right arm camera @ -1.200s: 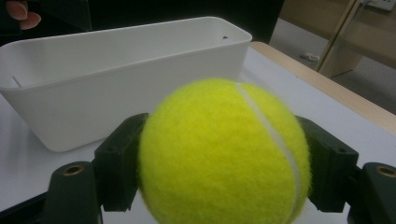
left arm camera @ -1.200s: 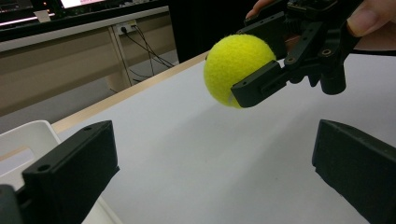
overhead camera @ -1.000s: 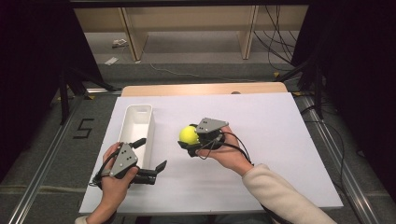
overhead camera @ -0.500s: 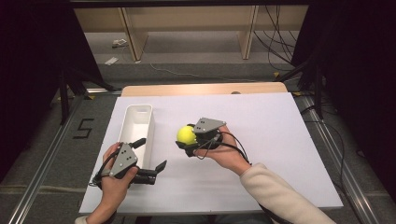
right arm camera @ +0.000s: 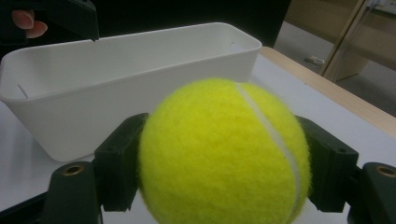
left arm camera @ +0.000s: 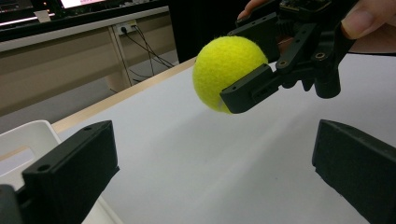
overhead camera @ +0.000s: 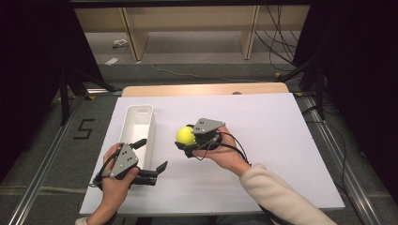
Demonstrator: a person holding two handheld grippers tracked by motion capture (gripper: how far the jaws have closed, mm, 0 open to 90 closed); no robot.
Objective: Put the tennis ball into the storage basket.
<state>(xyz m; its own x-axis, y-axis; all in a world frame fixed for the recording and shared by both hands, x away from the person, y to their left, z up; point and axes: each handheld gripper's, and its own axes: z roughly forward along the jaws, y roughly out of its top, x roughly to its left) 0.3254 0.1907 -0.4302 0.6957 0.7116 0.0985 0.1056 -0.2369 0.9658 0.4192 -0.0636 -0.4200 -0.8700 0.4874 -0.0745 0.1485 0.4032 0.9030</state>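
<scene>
Fuzzy felt ball point(right arm camera: 224, 154); smooth, matt plastic bin point(right arm camera: 126, 84); matt white table sheet point(overhead camera: 263, 122), pale wood edge at 12 o'clock.

bg stuff: white sheet point(overhead camera: 281, 140) covering the tabletop point(overhead camera: 202, 89) | wooden shelf legs point(overhead camera: 133, 37) behind; black cables point(overhead camera: 277, 42) on the floor | a "5" mark point(overhead camera: 84, 129) on the left floor

yellow ball point(overhead camera: 185, 135) with a white seam, black jaws, grey gripper plates point(overhead camera: 207, 125), white bin point(overhead camera: 138, 129), white tabletop point(overhead camera: 281, 140) with a wooden edge, cream sleeve point(overhead camera: 277, 194).
</scene>
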